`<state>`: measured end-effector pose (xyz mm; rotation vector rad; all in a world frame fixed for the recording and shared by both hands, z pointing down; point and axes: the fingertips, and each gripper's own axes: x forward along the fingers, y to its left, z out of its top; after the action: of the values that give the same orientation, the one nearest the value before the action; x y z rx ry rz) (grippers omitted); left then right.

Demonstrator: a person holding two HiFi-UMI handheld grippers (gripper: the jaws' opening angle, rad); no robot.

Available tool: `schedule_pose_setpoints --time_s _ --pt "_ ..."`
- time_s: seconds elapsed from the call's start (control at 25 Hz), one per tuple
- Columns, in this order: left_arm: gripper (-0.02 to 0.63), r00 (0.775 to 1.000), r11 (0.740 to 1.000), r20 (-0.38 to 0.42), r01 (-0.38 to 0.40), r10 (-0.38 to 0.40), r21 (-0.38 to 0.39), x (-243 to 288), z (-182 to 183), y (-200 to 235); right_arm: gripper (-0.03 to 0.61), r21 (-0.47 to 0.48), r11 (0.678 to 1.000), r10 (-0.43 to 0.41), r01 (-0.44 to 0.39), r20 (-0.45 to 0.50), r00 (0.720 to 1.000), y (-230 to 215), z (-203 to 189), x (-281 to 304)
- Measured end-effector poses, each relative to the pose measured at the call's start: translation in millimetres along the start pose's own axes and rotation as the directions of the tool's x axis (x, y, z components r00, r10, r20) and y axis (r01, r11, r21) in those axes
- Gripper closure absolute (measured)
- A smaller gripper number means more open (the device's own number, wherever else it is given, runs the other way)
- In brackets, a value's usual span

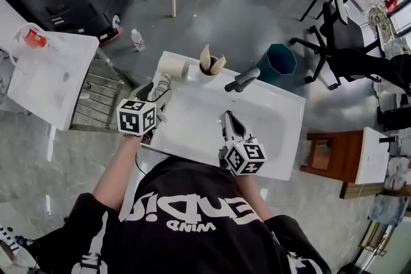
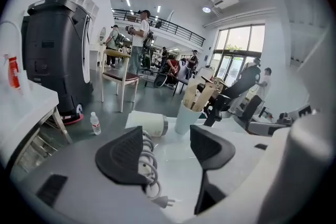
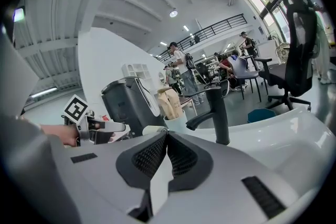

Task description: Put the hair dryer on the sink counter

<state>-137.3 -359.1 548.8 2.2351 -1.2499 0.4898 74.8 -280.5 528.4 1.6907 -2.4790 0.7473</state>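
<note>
The white hair dryer (image 1: 173, 67) lies on the back left corner of the white sink counter (image 1: 282, 138). Its grey coiled cord (image 1: 160, 88) trails toward me. In the left gripper view the hair dryer (image 2: 148, 124) lies just beyond the jaws, with the cord (image 2: 148, 164) and its plug (image 2: 166, 201) by the left pad. My left gripper (image 1: 157, 93) (image 2: 165, 150) is open over the cord and holds nothing. My right gripper (image 1: 230, 120) (image 3: 167, 152) is shut and empty above the basin, pointing at the faucet.
A white cup of wooden items (image 1: 210, 63) (image 2: 188, 112) stands beside the dryer. The black faucet (image 1: 242, 79) (image 3: 219, 112) stands at the back of the basin. A white side table (image 1: 48, 77) stands left, a teal bin (image 1: 277, 62) behind, and a water bottle (image 1: 137, 40) on the floor.
</note>
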Motion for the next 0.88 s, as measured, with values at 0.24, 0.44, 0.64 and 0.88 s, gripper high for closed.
schedule_pose_setpoints --time_s 0.24,0.44,0.64,0.88 --pt "0.336 0.997 0.999 0.052 0.050 -0.051 0.023 -36 4 -37 0.554 -0.009 1.000 0.000 0.000 0.019 1.000 3 8 -8" --pt "0.408 0.993 0.997 0.096 0.059 -0.063 0.041 -56 -3 -57 0.554 -0.018 1.000 0.006 -0.006 0.032 0.999 8 13 -15" --pt "0.520 0.988 0.998 0.151 0.022 -0.030 0.052 -71 -6 -61 0.554 -0.045 0.999 -0.003 0.005 0.047 0.999 11 17 -23" --pt "0.604 0.976 0.998 0.216 -0.015 0.003 0.056 -82 -1 -57 0.554 -0.074 0.997 -0.012 0.017 0.066 0.998 12 19 -32"
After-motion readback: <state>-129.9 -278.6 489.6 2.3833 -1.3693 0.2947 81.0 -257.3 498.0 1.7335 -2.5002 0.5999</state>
